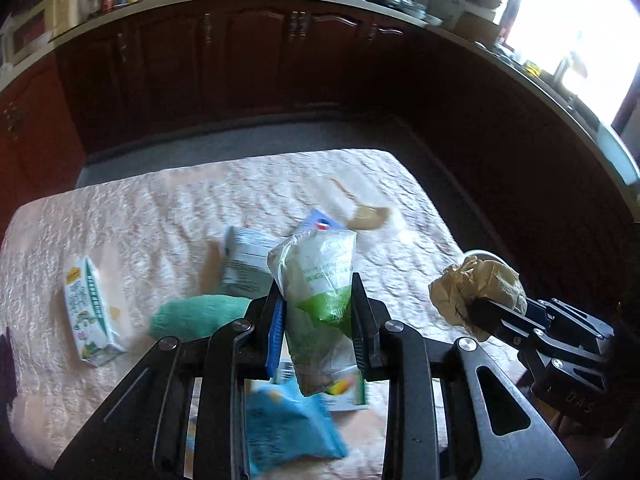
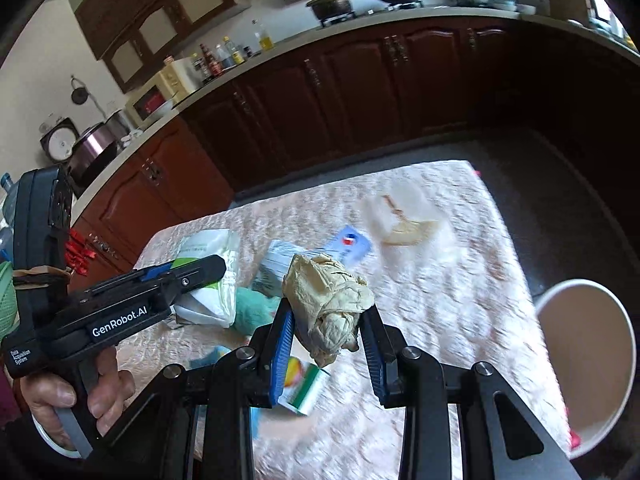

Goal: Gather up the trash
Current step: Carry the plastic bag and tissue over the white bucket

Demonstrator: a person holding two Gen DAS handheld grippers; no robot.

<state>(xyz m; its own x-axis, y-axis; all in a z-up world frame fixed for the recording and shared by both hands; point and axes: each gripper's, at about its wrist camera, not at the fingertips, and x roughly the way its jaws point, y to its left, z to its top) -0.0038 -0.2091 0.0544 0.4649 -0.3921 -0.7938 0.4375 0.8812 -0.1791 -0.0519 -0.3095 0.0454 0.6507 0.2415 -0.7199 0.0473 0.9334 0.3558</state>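
The paper cup (image 2: pixel 586 364) at 4 o'clock looks empty. The left gripper (image 1: pixel 318 312) is clamped on a green-and-white plastic pouch (image 1: pixel 316 280) above the quilted counter (image 1: pixel 140 216). The right gripper (image 2: pixel 328 332), angled downward, is clamped on a crumpled paper wad (image 2: pixel 326 292). Bare cloth lies at 1 o'clock beyond the wrappers.

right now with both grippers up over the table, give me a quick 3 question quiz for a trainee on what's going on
1. True or false: the left gripper is empty.
2. What does the right gripper hold? A) crumpled paper ball B) milk carton C) wooden spoon
3. Fill in: the white bucket stands off the table's ____ edge in the right wrist view.

Key:
1. False; it is shut on a green and white plastic bag.
2. A, the crumpled paper ball.
3. Right; the milk carton lies on the table.
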